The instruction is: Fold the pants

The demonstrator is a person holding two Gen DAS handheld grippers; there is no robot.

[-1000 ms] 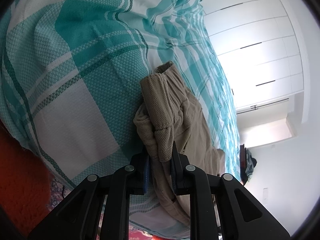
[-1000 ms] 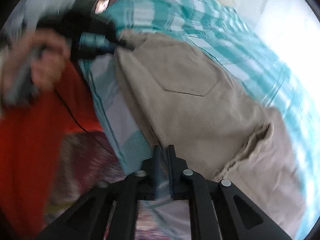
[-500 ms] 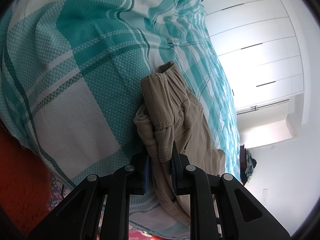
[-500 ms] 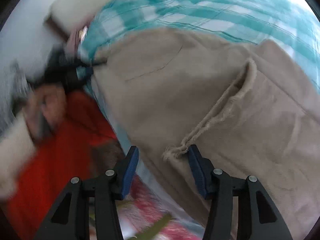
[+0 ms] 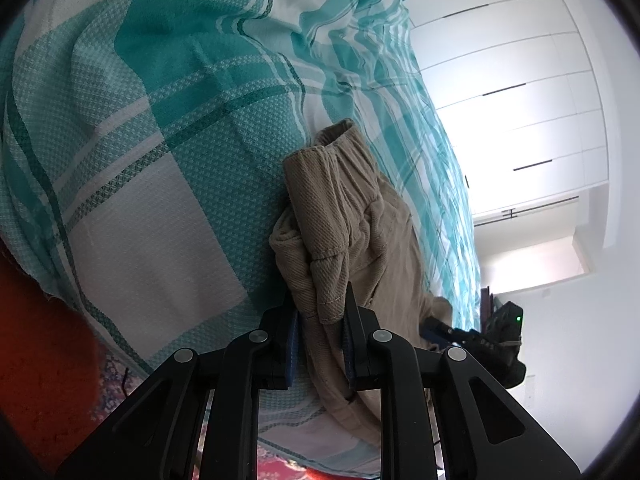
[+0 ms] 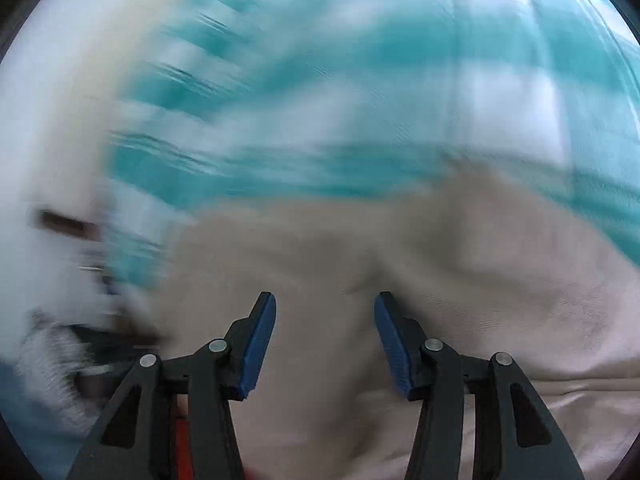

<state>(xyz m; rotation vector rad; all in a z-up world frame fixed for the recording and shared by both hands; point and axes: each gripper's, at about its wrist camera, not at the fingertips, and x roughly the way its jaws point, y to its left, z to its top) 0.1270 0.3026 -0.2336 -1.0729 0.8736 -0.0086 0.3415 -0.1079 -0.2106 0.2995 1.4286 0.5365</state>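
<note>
Beige pants (image 5: 360, 232) lie on a teal and white plaid bedspread (image 5: 160, 128). My left gripper (image 5: 320, 312) is shut on a bunched corner of the pants' waistband near the bed's edge. In the right wrist view, which is motion-blurred, the pants (image 6: 400, 248) fill the lower half. My right gripper (image 6: 325, 304) is open and empty just above the cloth. The right gripper also shows in the left wrist view (image 5: 472, 336) at the far end of the pants.
White wardrobe doors (image 5: 520, 80) stand beyond the bed. Orange-red cloth (image 5: 36, 340) and a patterned rug (image 5: 280, 464) lie below the bed's edge. A white wall (image 6: 48, 120) is at the left in the right wrist view.
My right gripper has opened, let go of the pants' edge, and swung fast over the pants toward the bed. My left gripper has kept its hold and stayed still.
</note>
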